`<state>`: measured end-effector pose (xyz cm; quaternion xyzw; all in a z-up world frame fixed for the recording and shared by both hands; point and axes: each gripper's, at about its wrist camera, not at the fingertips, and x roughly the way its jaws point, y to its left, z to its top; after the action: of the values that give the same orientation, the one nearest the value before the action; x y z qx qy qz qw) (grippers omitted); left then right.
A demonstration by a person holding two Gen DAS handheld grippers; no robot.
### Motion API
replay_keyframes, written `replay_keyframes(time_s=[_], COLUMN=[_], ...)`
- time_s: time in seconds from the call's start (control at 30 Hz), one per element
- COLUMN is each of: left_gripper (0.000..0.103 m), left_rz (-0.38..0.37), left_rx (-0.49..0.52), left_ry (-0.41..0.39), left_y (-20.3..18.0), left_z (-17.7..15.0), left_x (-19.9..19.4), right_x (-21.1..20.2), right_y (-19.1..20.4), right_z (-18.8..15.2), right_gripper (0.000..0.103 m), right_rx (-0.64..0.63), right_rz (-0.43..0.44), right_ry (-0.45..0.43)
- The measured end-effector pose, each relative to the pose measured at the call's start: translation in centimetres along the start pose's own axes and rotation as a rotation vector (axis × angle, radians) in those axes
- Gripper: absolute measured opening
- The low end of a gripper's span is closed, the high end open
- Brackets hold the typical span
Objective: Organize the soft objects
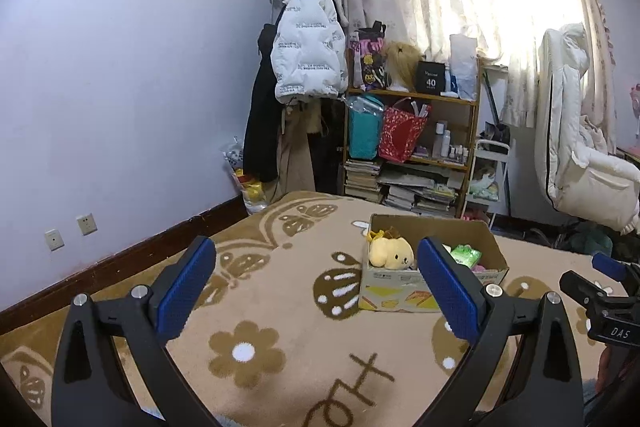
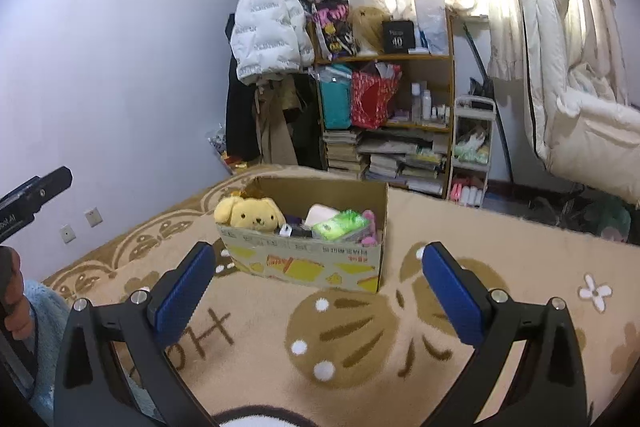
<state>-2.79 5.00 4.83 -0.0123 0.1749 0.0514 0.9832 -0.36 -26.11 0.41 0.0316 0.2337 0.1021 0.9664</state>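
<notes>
A cardboard box [image 2: 304, 263] stands on a beige flower-patterned blanket [image 2: 360, 347]. It holds a yellow plush dog [image 2: 252, 213], a green tissue pack [image 2: 340, 225], a white soft item [image 2: 320, 213] and a pink toy [image 2: 370, 227]. The box [image 1: 400, 297] with the plush dog [image 1: 390, 253] also shows in the left wrist view. My left gripper [image 1: 316, 285] is open and empty, hovering above the blanket short of the box. My right gripper [image 2: 318, 293] is open and empty, just in front of the box.
A wooden shelf [image 2: 384, 119] with bags, bottles and stacked books stands beyond the bed. A white puffer jacket [image 2: 268, 35] hangs by the wall. A white duvet [image 2: 580, 115] lies at the right. The right gripper's body [image 1: 604, 303] shows at the left view's right edge.
</notes>
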Motion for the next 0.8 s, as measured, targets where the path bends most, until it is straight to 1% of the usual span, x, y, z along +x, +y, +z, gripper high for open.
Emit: replay_keyframes(time_s=[0.2, 0.3, 0.4, 0.57, 0.8], left_gripper=[0.1, 0.1, 0.1, 0.1, 0.1], left_rz=[-0.022, -0.047, -0.051, -0.058, -0.068], left_rx=[0.064, 0.075, 0.099, 0.101, 0.105], left_ry=[0.074, 0.091, 0.109, 0.137, 0.156], left_y=[-1.3, -1.8, -2.3, -2.6, -2.6], left_z=[-1.1, -1.3, -1.7, -1.8, -2.0], left_x=[2.1, 2.6, 3.2, 4.0, 4.3], right_x=[0.4, 0.7, 0.9, 1.1, 1.2], right_y=[-0.8, -1.3, -2.0, -2.8, -2.9], right_z=[-0.3, -0.6, -0.7, -0.9, -1.0], right_gripper=[0.103, 0.103, 0.103, 0.103, 0.103], right_rx=[0.027, 0.054, 0.075, 0.106, 0.099], right_rz=[-0.022, -0.029, -0.043, -0.036, -0.047], right_ry=[0.016, 0.041, 0.052, 0.062, 0.067])
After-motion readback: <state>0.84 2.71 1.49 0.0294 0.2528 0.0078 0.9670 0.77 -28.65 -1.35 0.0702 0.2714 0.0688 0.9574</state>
